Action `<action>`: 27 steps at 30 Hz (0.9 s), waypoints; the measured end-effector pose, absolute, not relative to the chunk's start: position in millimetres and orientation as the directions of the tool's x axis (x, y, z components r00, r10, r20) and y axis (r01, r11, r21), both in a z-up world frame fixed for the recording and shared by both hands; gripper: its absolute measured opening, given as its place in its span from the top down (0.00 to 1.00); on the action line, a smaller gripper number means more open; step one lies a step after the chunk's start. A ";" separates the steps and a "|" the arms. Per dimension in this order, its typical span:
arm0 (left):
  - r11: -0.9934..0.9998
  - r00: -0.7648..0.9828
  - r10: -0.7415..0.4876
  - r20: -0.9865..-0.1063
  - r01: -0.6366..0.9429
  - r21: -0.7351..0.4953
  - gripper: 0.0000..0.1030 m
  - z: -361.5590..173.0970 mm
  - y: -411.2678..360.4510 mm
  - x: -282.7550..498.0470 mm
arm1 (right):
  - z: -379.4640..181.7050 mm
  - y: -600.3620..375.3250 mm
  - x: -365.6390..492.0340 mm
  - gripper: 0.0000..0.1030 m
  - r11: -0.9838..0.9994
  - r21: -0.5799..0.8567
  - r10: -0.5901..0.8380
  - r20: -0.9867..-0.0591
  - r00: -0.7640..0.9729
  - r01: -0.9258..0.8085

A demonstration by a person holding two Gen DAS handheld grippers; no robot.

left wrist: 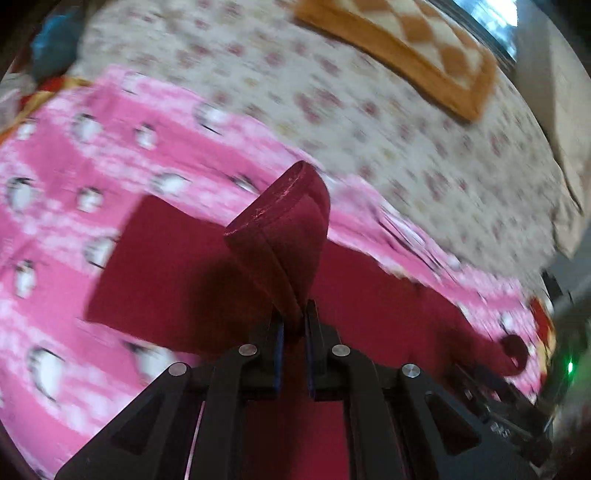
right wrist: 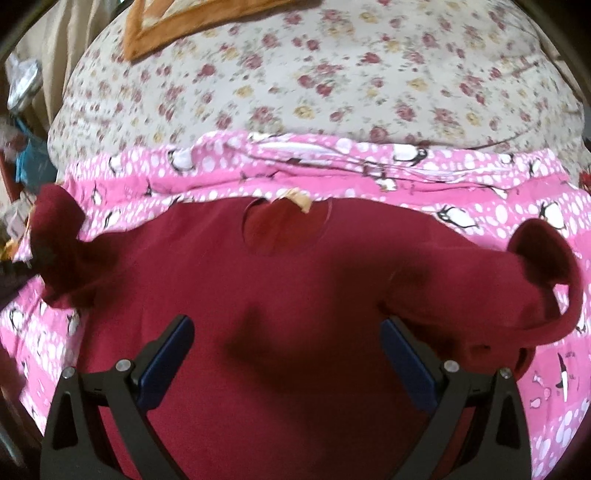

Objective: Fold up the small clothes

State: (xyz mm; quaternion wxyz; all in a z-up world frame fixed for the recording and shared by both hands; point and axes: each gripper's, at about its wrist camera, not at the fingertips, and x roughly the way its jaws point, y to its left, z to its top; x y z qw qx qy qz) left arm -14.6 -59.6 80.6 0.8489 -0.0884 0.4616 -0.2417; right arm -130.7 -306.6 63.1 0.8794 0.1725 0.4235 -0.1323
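A dark red small shirt (right wrist: 280,280) lies flat on a pink penguin-print sheet (right wrist: 369,170), neck opening (right wrist: 284,229) at the far side, both sleeves curled up at their ends. My left gripper (left wrist: 294,325) is shut on a sleeve cuff (left wrist: 284,229) of the dark red shirt (left wrist: 177,266) and holds it lifted above the cloth. My right gripper (right wrist: 286,325) is open and empty, hovering just above the shirt's body, its blue-padded fingers (right wrist: 170,354) spread wide.
The pink sheet (left wrist: 74,177) lies on a floral bedspread (right wrist: 332,74). An orange checkered mat (left wrist: 417,48) lies at the far side and also shows in the right wrist view (right wrist: 155,33). Clutter and a blue item (right wrist: 29,158) sit off the bed's left edge.
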 end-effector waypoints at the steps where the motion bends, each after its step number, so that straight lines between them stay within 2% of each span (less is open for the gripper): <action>1: 0.859 0.434 -0.503 -0.747 0.347 -0.377 1.00 75.8 -72.7 -19.4 | 64.5 -309.1 -131.5 0.01 0.903 0.192 -0.092 -0.788 0.609 0.385; 10: 0.861 0.363 -0.460 -0.811 0.406 -0.307 1.00 31.8 -117.6 -36.8 | 60.7 -325.2 -134.2 0.01 0.875 0.234 -0.084 -0.788 0.610 0.423; 12: 0.845 0.348 -0.489 -0.800 0.415 -0.336 0.95 32.5 -115.2 -37.3 | 57.2 -324.1 -132.7 0.01 0.874 0.244 -0.070 -0.793 0.606 0.421; 13: 0.836 0.336 -0.507 -0.793 0.417 -0.358 0.88 31.1 -113.9 -38.2 | 56.2 -322.9 -132.6 0.01 0.874 0.245 -0.066 -0.794 0.605 0.418; 15: 0.825 0.318 -0.528 -0.787 0.411 -0.388 0.87 32.5 -112.7 -38.5 | 54.8 -319.8 -131.0 0.01 0.879 0.244 -0.061 -0.795 0.603 0.411; 20: 0.844 0.335 -0.468 -0.818 0.444 -0.301 0.86 46.2 -111.2 -49.8 | 53.6 -316.8 -130.3 0.01 0.884 0.254 -0.042 -0.794 0.607 0.392; 24: 0.883 0.415 -0.401 -0.817 0.414 -0.223 0.86 60.9 -89.7 -56.6 | 52.3 -312.5 -129.0 0.01 0.885 0.308 0.026 -0.782 0.623 0.350; 27: 0.911 0.470 -0.351 -0.810 0.373 -0.178 0.83 59.2 -72.3 -53.2 | 51.2 -302.4 -125.8 0.06 0.896 0.327 0.071 -0.773 0.630 0.299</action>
